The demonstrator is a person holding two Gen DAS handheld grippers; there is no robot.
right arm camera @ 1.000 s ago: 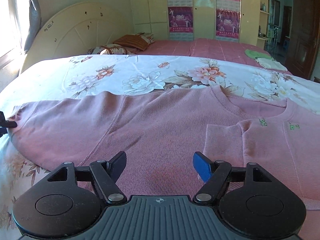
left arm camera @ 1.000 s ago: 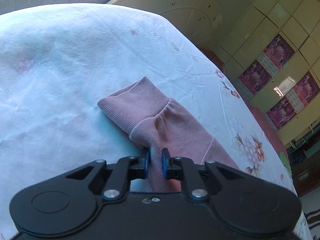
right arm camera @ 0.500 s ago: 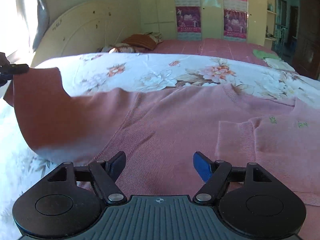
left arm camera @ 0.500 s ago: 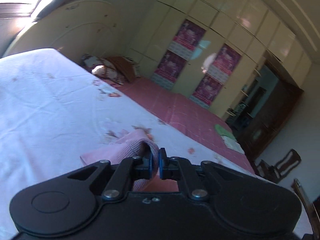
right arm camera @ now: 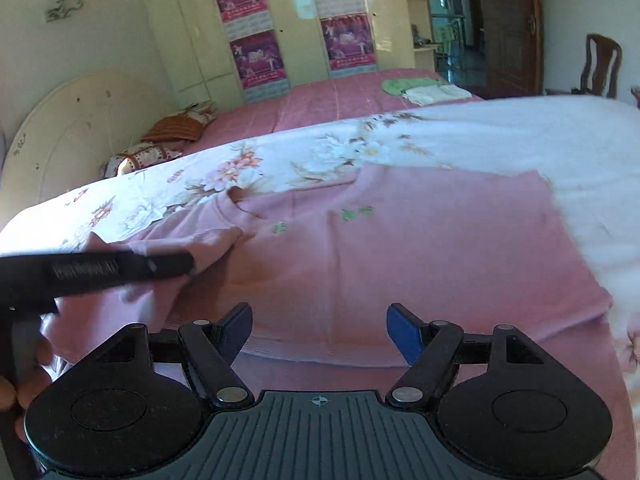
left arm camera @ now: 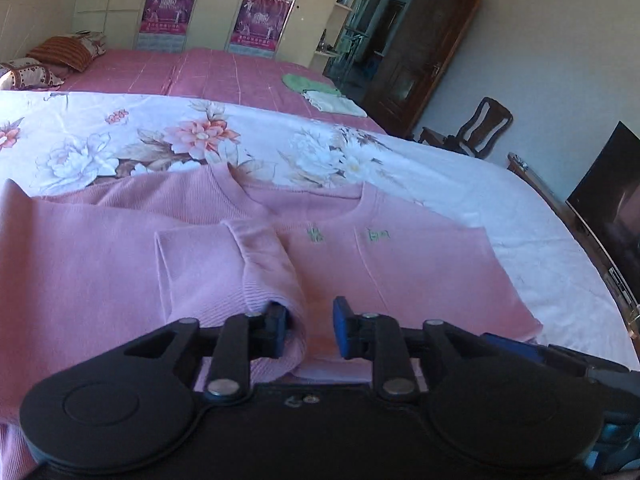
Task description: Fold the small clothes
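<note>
A pink knit sweater [left arm camera: 400, 272] lies flat on the floral bedsheet [left arm camera: 200, 136], with green stitching below its neckline. It also shows in the right wrist view [right arm camera: 420, 248]. One sleeve [left arm camera: 264, 272] is folded across the body, its cuff lying by my left gripper [left arm camera: 309, 330]. The left jaws stand apart; the sleeve rests beside the left finger. My right gripper [right arm camera: 319, 330] is open and empty over the sweater's near hem. The left gripper's finger [right arm camera: 120, 266] shows from the side in the right wrist view, over the sleeve [right arm camera: 192, 248].
A second bed with a pink cover [left arm camera: 208, 72] and pillows [left arm camera: 60, 54] lies behind, with folded cloths [left arm camera: 320, 92] on it. Wardrobe doors with posters [right arm camera: 256, 56] line the far wall. A chair [left arm camera: 480, 128] and a dark screen [left arm camera: 608, 200] stand at the right.
My left gripper carried the sleeve up and over onto the sweater's body, then opened and let it go. My right gripper stayed open and shifted right along the hem.
</note>
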